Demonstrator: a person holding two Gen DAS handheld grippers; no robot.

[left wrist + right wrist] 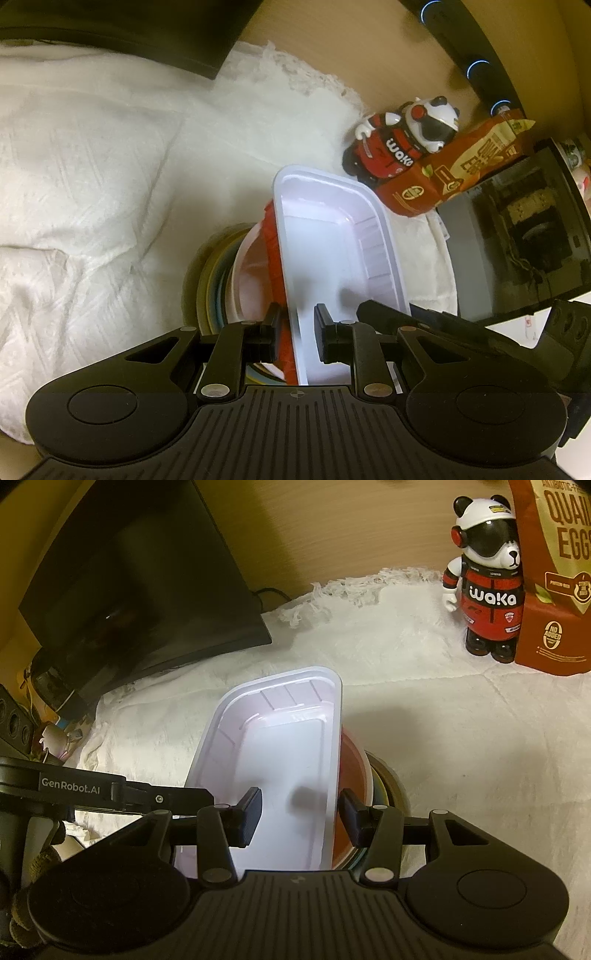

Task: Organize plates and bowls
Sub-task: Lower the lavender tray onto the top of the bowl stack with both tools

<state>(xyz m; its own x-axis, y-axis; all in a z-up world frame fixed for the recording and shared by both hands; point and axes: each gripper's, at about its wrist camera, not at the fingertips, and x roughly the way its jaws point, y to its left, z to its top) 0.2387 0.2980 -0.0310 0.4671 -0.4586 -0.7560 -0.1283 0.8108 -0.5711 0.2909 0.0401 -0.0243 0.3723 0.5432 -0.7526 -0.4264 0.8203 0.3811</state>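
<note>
A white rectangular plastic tray [332, 236] [284, 746] lies on top of a stack: a red dish [275, 254] [351, 760], a white bowl [251, 273], and greenish plates [208, 280] [384, 782] beneath. My left gripper [297, 332] straddles the tray's near left rim, one finger outside and one inside, with a small gap to the rim. My right gripper [299, 816] straddles the tray's right rim, jaws wide, not touching it. The left gripper's body shows in the right wrist view [70, 786].
A white cloth [92, 177] [461, 720] covers the table. A panda figurine [399, 144] [484, 587] and a red quail-egg bag [454, 166] [554, 576] stand behind. A black monitor [140, 583] and a dark glass box [513, 236] flank the stack.
</note>
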